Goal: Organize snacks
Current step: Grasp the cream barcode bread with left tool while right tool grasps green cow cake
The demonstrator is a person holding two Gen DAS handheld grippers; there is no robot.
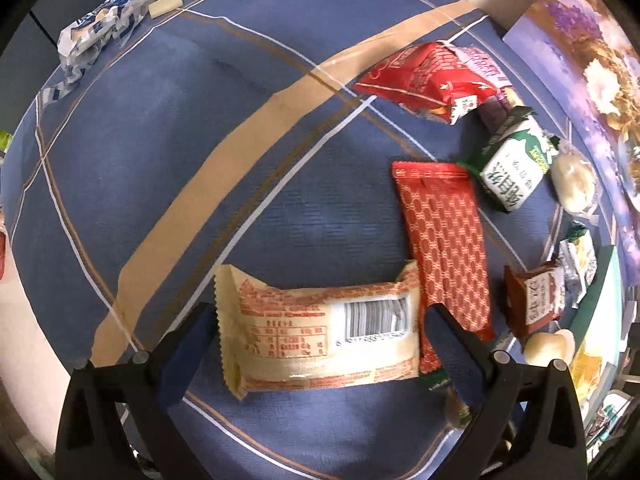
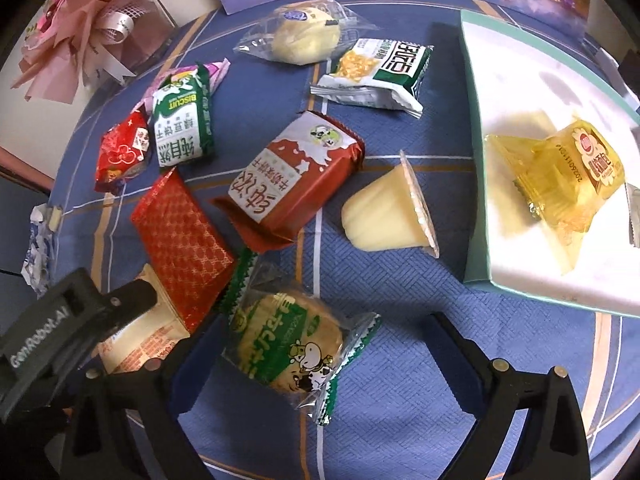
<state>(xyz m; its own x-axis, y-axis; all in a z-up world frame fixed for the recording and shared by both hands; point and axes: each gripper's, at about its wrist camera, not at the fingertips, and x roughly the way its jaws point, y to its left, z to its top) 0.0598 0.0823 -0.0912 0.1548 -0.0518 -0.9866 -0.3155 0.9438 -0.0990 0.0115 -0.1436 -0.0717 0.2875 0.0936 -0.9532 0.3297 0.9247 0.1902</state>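
On a surface covered by a blue cloth with white and tan stripes, wrapped snacks lie scattered. Seen from the left wrist, the left tongs stand open, one finger on each side of a cream packet that lies flat with its barcode facing up (the fingers sit just beside its ends, and whether they touch it cannot be told). A red patterned packet lies against the cream packet's right end. Beyond it are a green and white biscuit packet and a crumpled red bag. Far off at the upper left lies a torn blue and white wrapper.

Seen from the right wrist, the right tongs are also open, holding nothing, with a round biscuit in a clear green-edged wrapper lying between the fingers. Just ahead, a pale jelly cup lies tipped on its side. Left of it sits a brown and white packet. Farther back are a green and white crisp packet and a clear-wrapped pastry. At the right, a white tray with a teal rim holds one yellow wrapped snack. Pink paper flowers stand at the upper left, off the cloth.
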